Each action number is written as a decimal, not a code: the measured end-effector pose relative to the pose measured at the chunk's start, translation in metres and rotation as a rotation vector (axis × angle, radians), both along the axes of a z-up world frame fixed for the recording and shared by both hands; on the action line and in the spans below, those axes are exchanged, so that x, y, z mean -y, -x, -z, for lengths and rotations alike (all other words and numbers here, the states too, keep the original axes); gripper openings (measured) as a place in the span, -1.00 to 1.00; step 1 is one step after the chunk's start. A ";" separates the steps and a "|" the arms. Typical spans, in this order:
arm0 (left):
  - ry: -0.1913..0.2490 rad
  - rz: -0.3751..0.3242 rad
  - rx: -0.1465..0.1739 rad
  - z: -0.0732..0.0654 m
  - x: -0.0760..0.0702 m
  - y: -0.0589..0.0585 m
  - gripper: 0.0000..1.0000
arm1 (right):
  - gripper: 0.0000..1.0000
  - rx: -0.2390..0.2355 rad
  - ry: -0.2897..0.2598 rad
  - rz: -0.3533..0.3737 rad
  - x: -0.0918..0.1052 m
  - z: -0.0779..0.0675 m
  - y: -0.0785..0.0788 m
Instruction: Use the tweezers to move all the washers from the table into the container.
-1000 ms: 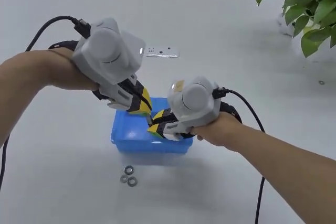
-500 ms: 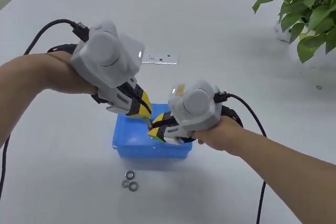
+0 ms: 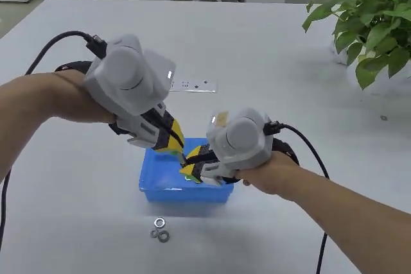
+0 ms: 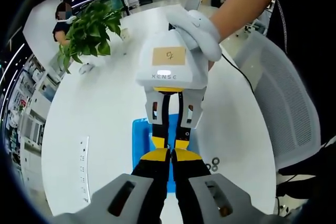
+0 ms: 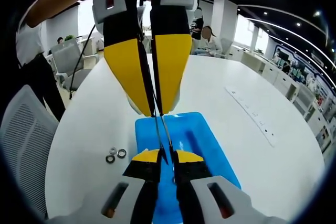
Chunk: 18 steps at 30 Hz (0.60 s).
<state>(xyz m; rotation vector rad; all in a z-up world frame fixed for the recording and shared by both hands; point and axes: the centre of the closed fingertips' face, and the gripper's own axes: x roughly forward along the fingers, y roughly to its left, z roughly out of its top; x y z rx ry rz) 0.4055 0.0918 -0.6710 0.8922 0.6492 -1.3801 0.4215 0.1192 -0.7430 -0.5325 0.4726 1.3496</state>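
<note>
Far left, a forearm and the left gripper (image 3: 168, 140), jaws clamped tight on the tweezers (image 5: 157, 127), slanting down over the blue container (image 3: 173, 194). Just off that container's near wall, on the white counter (image 3: 276, 62), three washers (image 3: 159, 230) in a tight cluster, not touching it. Further right, the right gripper (image 3: 191, 170), jaws narrow around the tweezer tips above the container's inside; pressing them or not, impossible to tell. Far right, a leafy plant (image 3: 366, 24).
</note>
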 end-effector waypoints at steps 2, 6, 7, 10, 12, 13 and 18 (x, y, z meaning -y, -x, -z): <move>-0.003 0.001 0.004 -0.003 0.000 0.003 -0.89 | -0.78 0.004 -0.002 0.001 0.000 -0.003 0.002; -0.010 0.001 0.005 -0.007 -0.001 0.010 -0.89 | -0.78 0.016 -0.002 -0.006 -0.002 -0.007 0.010; -0.013 0.000 0.004 -0.008 -0.002 0.012 -0.89 | -0.78 0.018 -0.003 -0.006 -0.002 -0.008 0.011; -0.021 0.000 0.008 -0.010 -0.004 0.017 -0.89 | -0.78 0.021 -0.010 -0.007 -0.003 -0.011 0.017; -0.023 -0.002 0.011 -0.012 -0.005 0.020 -0.89 | -0.78 0.025 -0.012 -0.009 -0.004 -0.013 0.021; -0.023 -0.004 0.011 -0.012 -0.006 0.022 -0.89 | -0.78 0.027 -0.012 -0.010 -0.005 -0.014 0.022; -0.023 -0.008 0.015 -0.015 -0.008 0.031 -0.89 | -0.78 0.034 -0.012 -0.018 -0.006 -0.017 0.030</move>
